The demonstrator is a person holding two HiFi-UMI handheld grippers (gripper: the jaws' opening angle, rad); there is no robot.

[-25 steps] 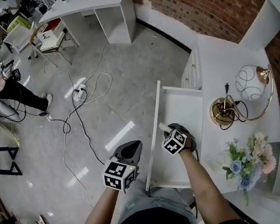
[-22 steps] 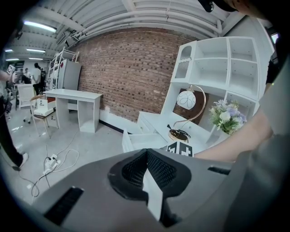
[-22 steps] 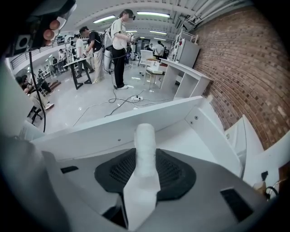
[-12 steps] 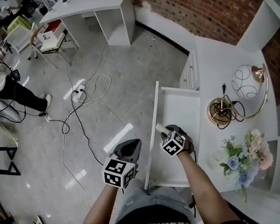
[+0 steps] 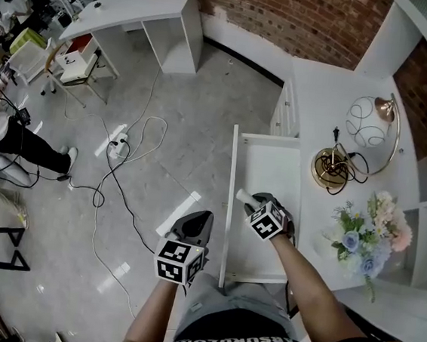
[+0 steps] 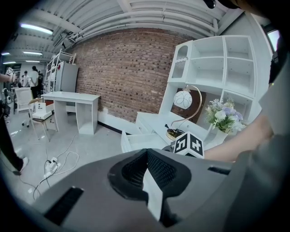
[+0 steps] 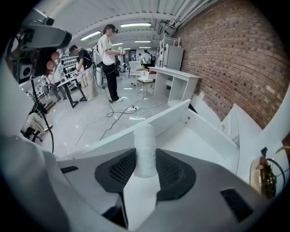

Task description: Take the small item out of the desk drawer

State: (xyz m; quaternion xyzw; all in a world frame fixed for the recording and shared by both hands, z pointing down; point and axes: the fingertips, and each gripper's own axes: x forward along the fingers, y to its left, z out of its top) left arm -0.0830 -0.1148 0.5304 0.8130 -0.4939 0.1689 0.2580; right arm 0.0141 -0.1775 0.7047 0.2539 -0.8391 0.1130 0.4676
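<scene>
White desk (image 5: pixel 325 79) against brick wall (image 5: pixel 313 17) | drawer (image 5: pixel 271 165) open, frame centre | right gripper (image 5: pixel 253 202) pinching small white tube (image 5: pixel 242 197) above drawer's left half | tube's long axis runs out past jaw tips, free end toward upper left | advice: raise straight, firm pinch, clear left wall | left gripper (image 5: pixel 197 222) pressed together, empty, lower centre

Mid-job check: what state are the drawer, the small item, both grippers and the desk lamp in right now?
desk drawer: pulled open.
small white cylinder: clamped in the right gripper, over the desk drawer.
right gripper: shut on the small white cylinder.
left gripper: shut, empty, held beside the desk drawer.
desk lamp: upright, appears unlit.
</scene>
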